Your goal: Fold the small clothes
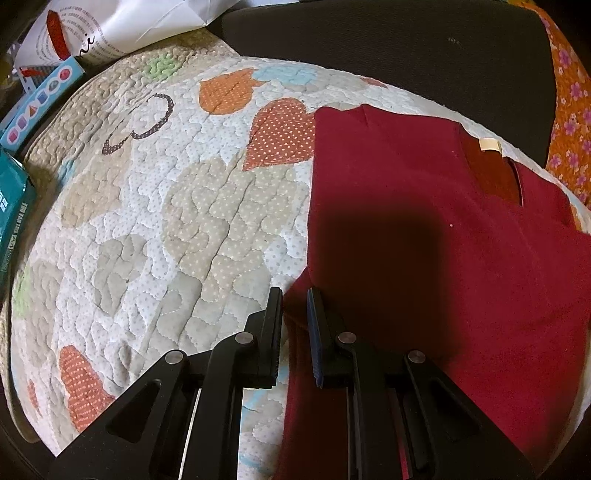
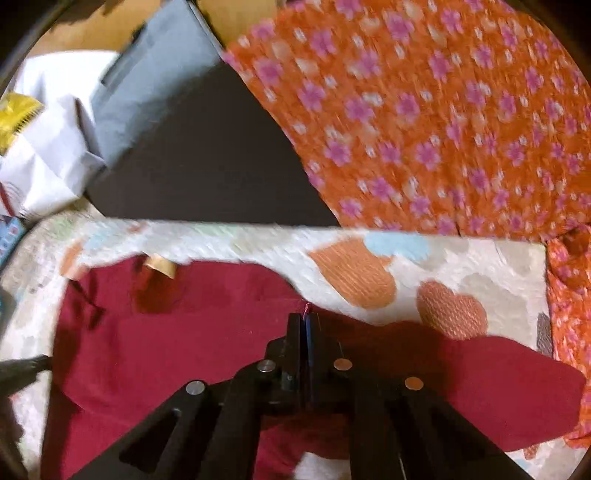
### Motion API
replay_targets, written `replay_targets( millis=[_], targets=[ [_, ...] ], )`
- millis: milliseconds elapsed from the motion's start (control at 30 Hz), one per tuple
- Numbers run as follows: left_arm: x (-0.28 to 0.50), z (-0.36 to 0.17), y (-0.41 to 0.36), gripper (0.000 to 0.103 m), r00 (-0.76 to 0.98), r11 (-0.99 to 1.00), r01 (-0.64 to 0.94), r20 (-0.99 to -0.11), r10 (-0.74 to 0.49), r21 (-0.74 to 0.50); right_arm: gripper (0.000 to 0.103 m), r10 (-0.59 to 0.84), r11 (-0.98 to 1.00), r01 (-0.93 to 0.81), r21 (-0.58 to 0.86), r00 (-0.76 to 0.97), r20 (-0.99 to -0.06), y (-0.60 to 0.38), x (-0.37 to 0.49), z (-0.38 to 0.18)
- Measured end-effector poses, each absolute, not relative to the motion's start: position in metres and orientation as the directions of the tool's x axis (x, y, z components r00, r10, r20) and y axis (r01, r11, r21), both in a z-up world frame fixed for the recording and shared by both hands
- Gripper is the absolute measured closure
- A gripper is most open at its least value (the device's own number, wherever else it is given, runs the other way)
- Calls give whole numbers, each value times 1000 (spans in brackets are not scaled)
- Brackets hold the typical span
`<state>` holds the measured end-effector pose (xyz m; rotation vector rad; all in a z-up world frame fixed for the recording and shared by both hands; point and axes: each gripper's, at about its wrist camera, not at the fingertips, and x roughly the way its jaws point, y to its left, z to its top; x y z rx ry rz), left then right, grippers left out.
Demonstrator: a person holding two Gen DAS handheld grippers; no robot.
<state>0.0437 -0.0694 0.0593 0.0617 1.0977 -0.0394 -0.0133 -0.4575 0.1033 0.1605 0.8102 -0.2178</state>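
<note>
In the left wrist view, the left gripper (image 1: 295, 295) is pointing down at the left edge of a dark red shirt (image 1: 424, 229), its jaws standing only a narrow gap apart with a fold of the red cloth running between them; the pads seem to be pinching that edge. The shirt is lying spread on a quilted mat with hearts (image 1: 166, 221), filling the frame from three to five o'clock, and its neck label (image 1: 489, 144) is sitting toward two o'clock. A dark cushion (image 1: 388, 37) is lying at twelve o'clock, an orange flowered cloth (image 1: 572, 122) at the three o'clock rim, and a blue box (image 1: 40, 107) at ten o'clock beside a white printed bag (image 1: 110, 29).

In the right wrist view (blurred throughout), the right gripper (image 2: 303, 317) is sitting at centre with its jaws pressed together, a small tuft of the red shirt (image 2: 184, 332) showing at their tips at the garment's upper edge. The shirt is stretching from nine to four o'clock across the heart mat (image 2: 406, 266). The flowered cloth (image 2: 443, 110) is filling one to two o'clock, and a grey bag (image 2: 155, 85) is lying at eleven.
</note>
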Motion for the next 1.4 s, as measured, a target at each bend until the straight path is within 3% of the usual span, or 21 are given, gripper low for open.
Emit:
replay_targets(
  millis=[100,300,400,500,700,800,867,900,1033,1333,1400],
  targets=[
    [41,64,-67,90,465,998,55,-886,-7,20,99,-110,954,287,88,607,-787,-464,-11,89],
    [38,72,-74,90,496,997,76,-867,-51,-15,97,-88,962,242,125,709,-699,-451,-46,120],
    [40,60,-86,90,470,992,116,-883,-17,42,97,14,973,165,162,658,-753,-436,-32,100],
    [39,54,-91,90,479,986,136,-877,20,97,97,9,974,182,138,572,-820,-429,-13,65],
    [35,62,-85,90,476,992,117,-880,-9,54,97,59,937,232,262,634,-771,-462,-55,88],
    [31,72,-83,90,477,994,111,-877,-55,-2,87,-50,908,344,239,654,-755,-499,-101,97],
    [28,76,-84,90,482,994,109,-874,-68,-17,72,-77,871,414,264,646,-759,-526,-125,93],
    [26,78,-85,90,484,994,108,-872,-71,-21,70,-78,841,455,293,637,-767,-543,-136,85],
    [25,79,-88,90,478,994,104,-875,-77,-30,70,-30,719,545,432,645,-764,-587,-170,66],
    [27,79,-87,90,472,995,98,-879,-76,-34,69,-21,446,562,697,785,-619,-643,-190,33],
    [29,79,-82,90,468,995,85,-880,-78,-43,89,-16,468,554,688,784,-621,-643,-183,43]
  ],
)
